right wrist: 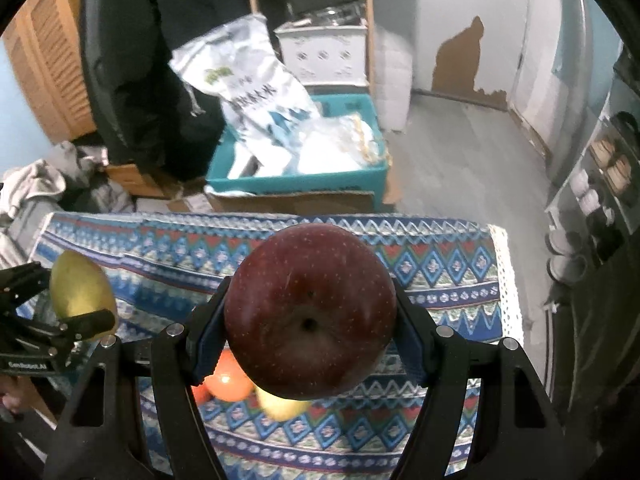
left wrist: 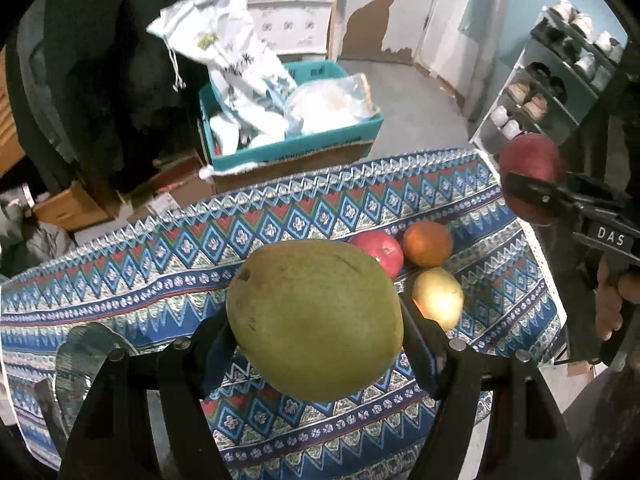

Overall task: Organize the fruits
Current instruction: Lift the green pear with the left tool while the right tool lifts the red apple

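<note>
Left wrist: teal box (left wrist: pixel 298 148) holds white bags (left wrist: pixel 240 68).

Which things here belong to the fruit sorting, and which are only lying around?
For the job:
green pear in the left tool
dark red apple in the right tool
red fruit, orange and yellow fruit on the patterned cloth

Lying about:
teal box with bags
shoe rack
dark coat

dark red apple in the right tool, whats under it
Under the dark red apple lie an orange fruit and a yellow fruit on the patterned cloth. The apple covers most of both.
</note>
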Action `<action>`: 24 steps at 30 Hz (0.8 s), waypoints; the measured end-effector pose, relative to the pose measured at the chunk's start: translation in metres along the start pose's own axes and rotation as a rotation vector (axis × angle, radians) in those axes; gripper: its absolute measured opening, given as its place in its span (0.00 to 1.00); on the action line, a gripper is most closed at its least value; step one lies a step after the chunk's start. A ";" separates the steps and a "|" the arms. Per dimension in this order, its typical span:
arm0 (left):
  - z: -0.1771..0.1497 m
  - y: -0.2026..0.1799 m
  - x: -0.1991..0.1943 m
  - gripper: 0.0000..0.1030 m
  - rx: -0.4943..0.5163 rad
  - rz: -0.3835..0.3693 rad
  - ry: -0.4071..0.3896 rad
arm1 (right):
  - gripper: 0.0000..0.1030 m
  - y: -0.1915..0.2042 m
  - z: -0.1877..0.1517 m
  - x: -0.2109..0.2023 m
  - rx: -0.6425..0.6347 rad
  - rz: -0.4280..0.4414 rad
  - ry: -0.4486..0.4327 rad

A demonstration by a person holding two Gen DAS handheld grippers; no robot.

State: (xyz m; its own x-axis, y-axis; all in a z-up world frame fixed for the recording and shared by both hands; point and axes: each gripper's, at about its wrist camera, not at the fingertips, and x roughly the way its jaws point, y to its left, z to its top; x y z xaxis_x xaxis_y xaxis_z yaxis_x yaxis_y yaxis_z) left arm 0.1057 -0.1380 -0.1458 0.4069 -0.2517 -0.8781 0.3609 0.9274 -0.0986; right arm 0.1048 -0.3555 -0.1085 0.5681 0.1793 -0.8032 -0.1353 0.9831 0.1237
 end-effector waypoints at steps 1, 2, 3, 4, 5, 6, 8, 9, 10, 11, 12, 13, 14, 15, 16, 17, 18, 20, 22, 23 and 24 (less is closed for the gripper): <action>-0.001 -0.001 -0.005 0.73 0.006 0.003 -0.009 | 0.70 0.004 0.000 -0.004 -0.001 0.011 -0.008; -0.002 -0.001 -0.010 0.73 0.012 0.006 -0.020 | 0.70 0.008 0.000 -0.008 -0.002 0.017 -0.015; -0.002 -0.001 -0.016 0.73 0.016 0.008 -0.032 | 0.70 0.012 0.000 -0.012 -0.008 0.021 -0.021; -0.003 -0.002 -0.019 0.73 0.020 0.010 -0.038 | 0.70 0.016 0.001 -0.016 -0.017 0.025 -0.028; -0.004 -0.002 -0.025 0.73 0.024 0.013 -0.049 | 0.70 0.021 0.001 -0.020 -0.026 0.027 -0.036; -0.005 -0.002 -0.028 0.73 0.027 0.014 -0.055 | 0.70 0.024 0.002 -0.023 -0.033 0.029 -0.040; -0.008 -0.003 -0.036 0.73 0.034 0.013 -0.071 | 0.70 0.031 0.001 -0.030 -0.049 0.034 -0.053; -0.008 -0.003 -0.040 0.73 0.034 0.012 -0.076 | 0.70 0.035 0.001 -0.033 -0.057 0.038 -0.060; -0.009 -0.003 -0.043 0.73 0.036 0.013 -0.081 | 0.70 0.039 0.002 -0.036 -0.064 0.044 -0.067; -0.010 -0.002 -0.047 0.73 0.037 0.014 -0.088 | 0.70 0.044 0.002 -0.040 -0.071 0.050 -0.075; -0.011 -0.001 -0.051 0.73 0.040 0.016 -0.095 | 0.70 0.047 0.003 -0.042 -0.078 0.054 -0.079; -0.012 0.000 -0.055 0.73 0.041 0.020 -0.102 | 0.70 0.052 0.003 -0.045 -0.087 0.060 -0.085; -0.014 0.001 -0.058 0.73 0.039 0.024 -0.109 | 0.70 0.055 0.003 -0.048 -0.092 0.066 -0.089; -0.014 0.003 -0.061 0.73 0.037 0.028 -0.115 | 0.70 0.059 0.003 -0.050 -0.098 0.072 -0.092; -0.015 0.005 -0.064 0.73 0.034 0.029 -0.119 | 0.70 0.064 0.004 -0.053 -0.107 0.081 -0.097; -0.016 0.007 -0.067 0.73 0.029 0.029 -0.122 | 0.70 0.069 0.004 -0.055 -0.115 0.089 -0.103; -0.017 0.010 -0.070 0.73 0.021 0.029 -0.128 | 0.70 0.071 0.004 -0.058 -0.120 0.095 -0.107; -0.019 0.013 -0.076 0.73 0.016 0.035 -0.140 | 0.70 0.080 0.005 -0.061 -0.133 0.109 -0.111; -0.022 0.016 -0.083 0.73 0.010 0.043 -0.160 | 0.70 0.088 0.006 -0.066 -0.148 0.128 -0.118; -0.023 0.018 -0.086 0.73 0.005 0.048 -0.168 | 0.70 0.093 0.007 -0.067 -0.155 0.137 -0.121; -0.025 0.021 -0.089 0.73 0.000 0.053 -0.175 | 0.70 0.097 0.007 -0.069 -0.161 0.145 -0.123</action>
State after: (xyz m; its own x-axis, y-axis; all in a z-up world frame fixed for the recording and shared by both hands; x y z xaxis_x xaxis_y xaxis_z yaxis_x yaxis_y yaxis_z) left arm 0.0556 -0.0892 -0.0814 0.5649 -0.2472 -0.7873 0.3356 0.9404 -0.0545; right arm 0.0584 -0.2723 -0.0371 0.6267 0.3306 -0.7056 -0.3441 0.9299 0.1300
